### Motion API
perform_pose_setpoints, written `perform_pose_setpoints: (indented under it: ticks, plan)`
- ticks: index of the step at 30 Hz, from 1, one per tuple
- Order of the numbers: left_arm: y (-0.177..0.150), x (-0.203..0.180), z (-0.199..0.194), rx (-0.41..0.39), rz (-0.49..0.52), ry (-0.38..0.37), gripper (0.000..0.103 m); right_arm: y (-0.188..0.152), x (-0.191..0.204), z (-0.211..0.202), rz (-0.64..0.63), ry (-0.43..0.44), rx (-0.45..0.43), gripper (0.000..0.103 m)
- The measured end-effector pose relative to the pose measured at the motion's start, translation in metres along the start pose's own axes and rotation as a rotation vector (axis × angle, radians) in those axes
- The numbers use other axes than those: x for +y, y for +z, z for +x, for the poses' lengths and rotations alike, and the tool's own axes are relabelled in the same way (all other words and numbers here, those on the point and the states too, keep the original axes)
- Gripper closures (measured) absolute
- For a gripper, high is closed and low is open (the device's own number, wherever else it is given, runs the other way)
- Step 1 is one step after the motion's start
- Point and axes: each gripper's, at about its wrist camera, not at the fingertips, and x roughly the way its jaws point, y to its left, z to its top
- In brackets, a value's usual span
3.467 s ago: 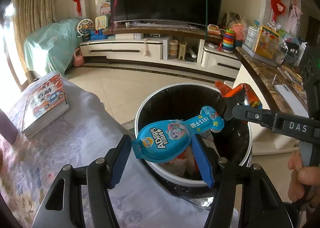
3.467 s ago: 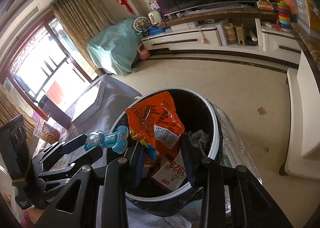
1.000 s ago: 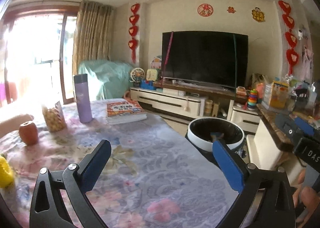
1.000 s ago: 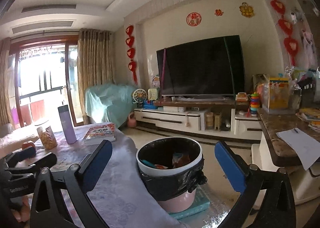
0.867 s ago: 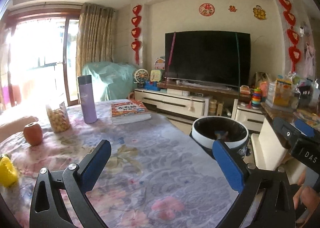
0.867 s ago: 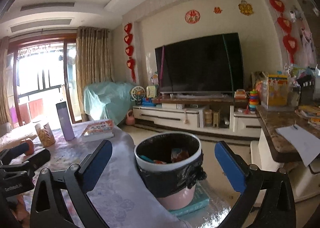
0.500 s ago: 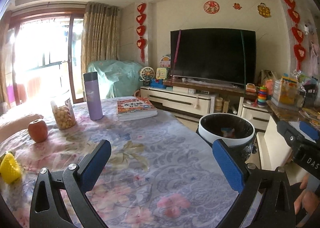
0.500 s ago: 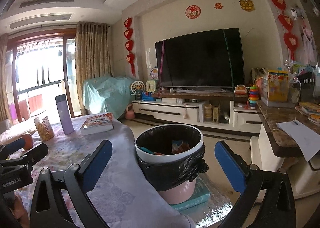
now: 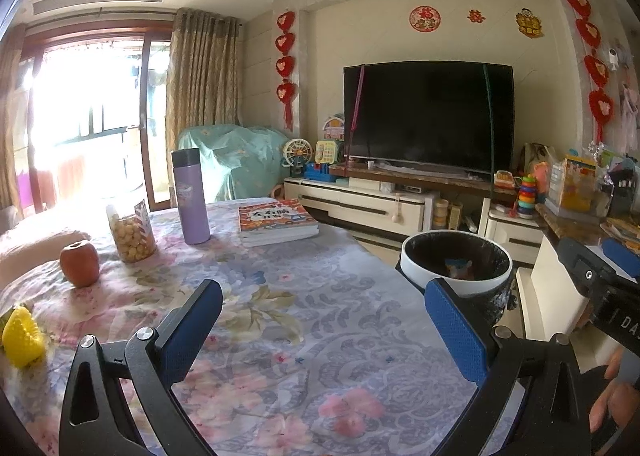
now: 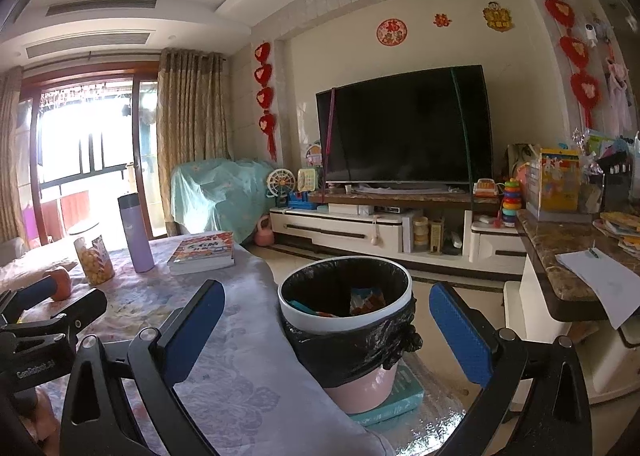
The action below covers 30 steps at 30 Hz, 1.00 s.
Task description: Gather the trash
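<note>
A white-rimmed trash bin [image 9: 456, 256] [image 10: 345, 308] lined with a black bag stands on the floor off the table's right end. Wrappers [image 10: 366, 300] lie inside it, blue and orange. My left gripper [image 9: 324, 320] hovers open and empty above the floral tablecloth [image 9: 280, 336], back from the bin. My right gripper [image 10: 328, 320] is open and empty too, with the bin seen between its blue pads. The other gripper shows at the edge of each view, at right in the left wrist view, at left in the right wrist view.
On the table stand a purple flask [image 9: 190, 195], a snack jar [image 9: 130, 230], an apple [image 9: 79, 264], a yellow object [image 9: 18, 338] and stacked books [image 9: 276, 221]. A marble counter [image 10: 568, 256] with paper lies right of the bin. TV cabinet [image 10: 380, 232] at the back.
3.5 s ago both grippers held wrappers over the bin; now both are open and empty and drawn back. Over the last second the views have drifted slightly.
</note>
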Motion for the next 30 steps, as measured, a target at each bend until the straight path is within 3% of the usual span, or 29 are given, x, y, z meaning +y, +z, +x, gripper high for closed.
perform_pose_setpoints:
  ticks: [30]
  plan:
    - [-0.0013,0.0071,0.0039,-0.001,0.008,-0.015,0.001,-0.0008,-0.0018,0.0007,0.014,0.014,0.010,0.000]
